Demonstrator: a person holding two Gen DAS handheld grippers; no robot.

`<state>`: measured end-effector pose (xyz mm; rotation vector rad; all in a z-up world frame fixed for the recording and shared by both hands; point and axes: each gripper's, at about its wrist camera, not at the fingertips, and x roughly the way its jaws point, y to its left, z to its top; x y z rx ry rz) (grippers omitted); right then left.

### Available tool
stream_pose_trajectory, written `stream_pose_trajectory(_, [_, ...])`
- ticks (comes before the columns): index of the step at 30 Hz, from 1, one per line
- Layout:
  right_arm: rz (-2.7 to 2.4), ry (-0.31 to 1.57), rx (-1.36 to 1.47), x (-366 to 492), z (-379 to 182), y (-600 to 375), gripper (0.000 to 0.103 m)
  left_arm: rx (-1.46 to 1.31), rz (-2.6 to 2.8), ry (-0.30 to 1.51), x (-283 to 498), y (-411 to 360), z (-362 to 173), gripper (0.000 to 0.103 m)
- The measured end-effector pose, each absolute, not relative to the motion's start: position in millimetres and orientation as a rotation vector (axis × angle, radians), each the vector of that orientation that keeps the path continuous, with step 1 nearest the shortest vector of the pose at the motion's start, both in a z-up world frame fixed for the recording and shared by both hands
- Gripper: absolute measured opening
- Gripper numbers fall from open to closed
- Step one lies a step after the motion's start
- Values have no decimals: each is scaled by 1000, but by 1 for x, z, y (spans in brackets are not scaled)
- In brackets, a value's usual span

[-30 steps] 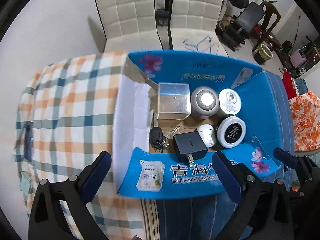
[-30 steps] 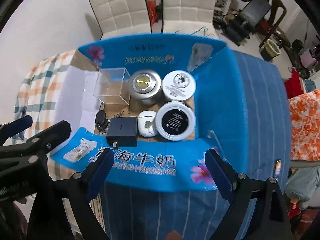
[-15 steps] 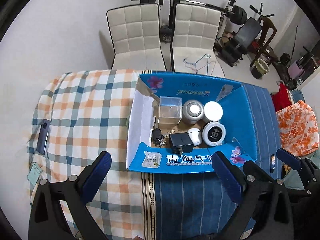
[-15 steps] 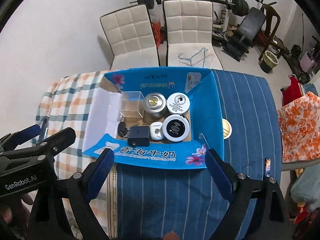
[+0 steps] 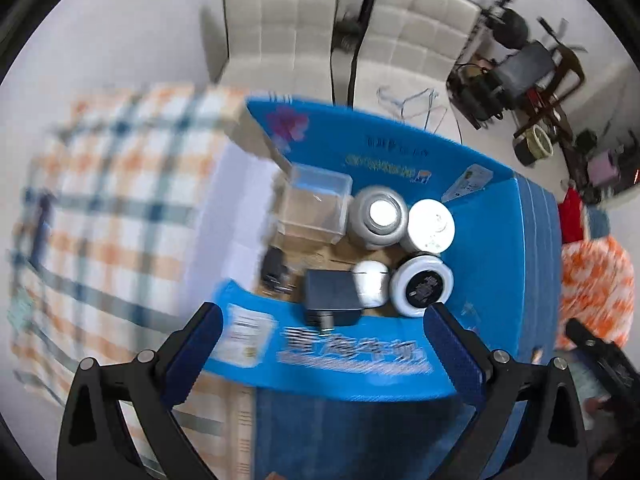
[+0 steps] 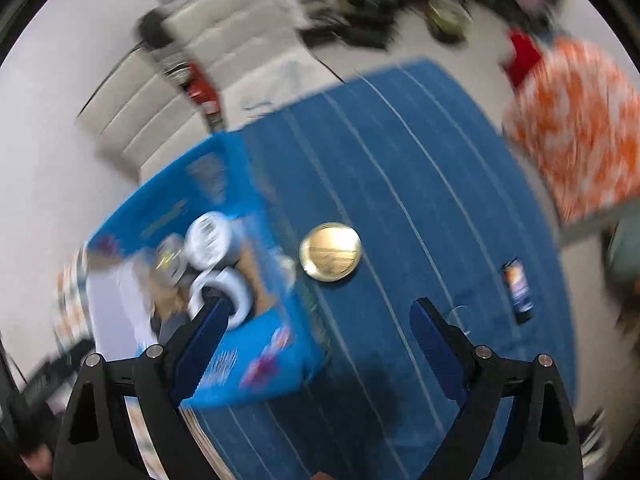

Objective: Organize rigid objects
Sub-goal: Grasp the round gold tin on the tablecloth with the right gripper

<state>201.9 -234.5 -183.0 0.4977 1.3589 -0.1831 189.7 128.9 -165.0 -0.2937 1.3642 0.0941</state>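
An open blue carton (image 5: 492,272) on the table holds a clear plastic box (image 5: 316,204), a silver jar (image 5: 380,216), a white jar (image 5: 430,226), a black-lidded jar (image 5: 424,290), a small white case (image 5: 370,282), a black charger (image 5: 332,298) and a car key (image 5: 274,268). My left gripper (image 5: 322,356) hangs open above the carton's near flap, holding nothing. A round gold tin (image 6: 330,251) lies on the blue striped cloth (image 6: 400,184) just right of the carton (image 6: 272,344). My right gripper (image 6: 318,350) is open and empty, a little short of the tin.
A checked cloth (image 5: 112,208) covers the table's left half. A small dark packet (image 6: 518,292) lies on the blue cloth at the right. Orange patterned fabric (image 6: 576,136) is beyond the table's right edge. Two white chairs (image 5: 280,28) stand behind the table. Both views are motion-blurred.
My right gripper has swung right and rolled, from facing the carton to facing the gold tin. The left gripper pulled away from the carton, then came back close over it.
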Motion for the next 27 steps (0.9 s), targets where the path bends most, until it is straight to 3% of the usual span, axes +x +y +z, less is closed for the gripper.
stream_pose_trajectory(6, [-213, 1465, 654, 252, -271, -253, 93, -266, 72, 1405, 223, 91, -195, 103])
stream_pose_trajectory(8, [-210, 1495, 689, 267, -294, -256, 86, -241, 59, 1409, 230, 80, -199, 103])
stream_pose_trajectory(10, [-150, 1489, 769, 277, -306, -260, 85, -228, 48, 1416, 236, 71, -203, 103])
stream_pose_trajectory(15, [-95, 1514, 725, 297, -308, -259, 83, -232, 27, 1431, 246, 58, -211, 103])
stream_pose_trajectory(17, [-136, 1532, 719, 299, -309, -267, 70, -233, 18, 1439, 247, 53, -213, 103])
stream_pose_trajectory(21, [-143, 1563, 754, 294, -323, -276, 60, -232, 10, 1437, 249, 45, -210, 103])
stream_pose_trajectory(27, [-54, 1630, 576, 289, -324, -249, 56, -174, 3, 1433, 248, 34, -211, 103])
